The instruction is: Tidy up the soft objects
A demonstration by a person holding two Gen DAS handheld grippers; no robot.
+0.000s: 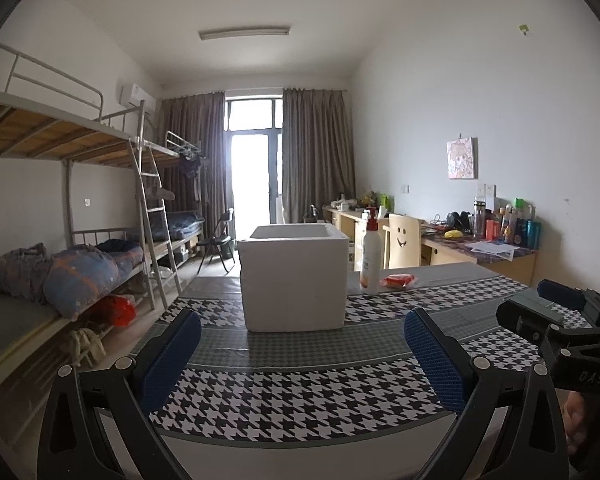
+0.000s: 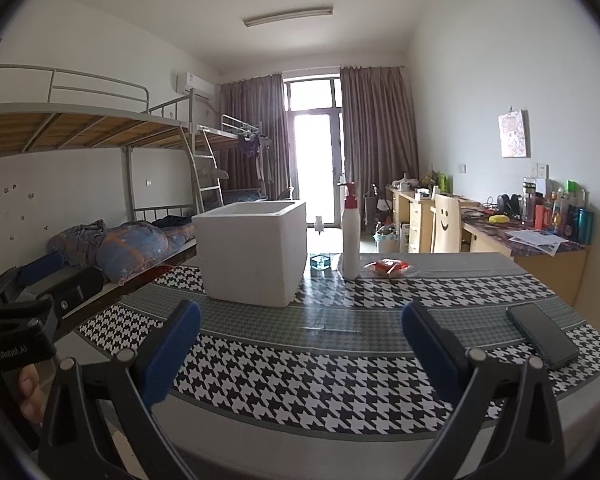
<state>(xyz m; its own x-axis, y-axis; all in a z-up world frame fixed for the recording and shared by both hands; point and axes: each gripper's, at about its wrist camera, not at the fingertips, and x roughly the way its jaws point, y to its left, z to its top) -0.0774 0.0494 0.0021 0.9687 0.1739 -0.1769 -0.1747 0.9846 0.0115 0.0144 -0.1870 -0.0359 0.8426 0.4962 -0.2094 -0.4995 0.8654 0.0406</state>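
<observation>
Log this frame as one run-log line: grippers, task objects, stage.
left gripper: open, empty | right gripper: open, empty | white foam box: on table, untouched | red packet: beside pump bottle | stage: nothing grasped yet

Low wrist views toward shared box (image 1: 294, 276)

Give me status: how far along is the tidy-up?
Nothing looks done. Left gripper and right gripper are both open and empty over the table. The red packet lies beside the pump bottle, outside the white foam box, whose inside isn't visible.
</observation>
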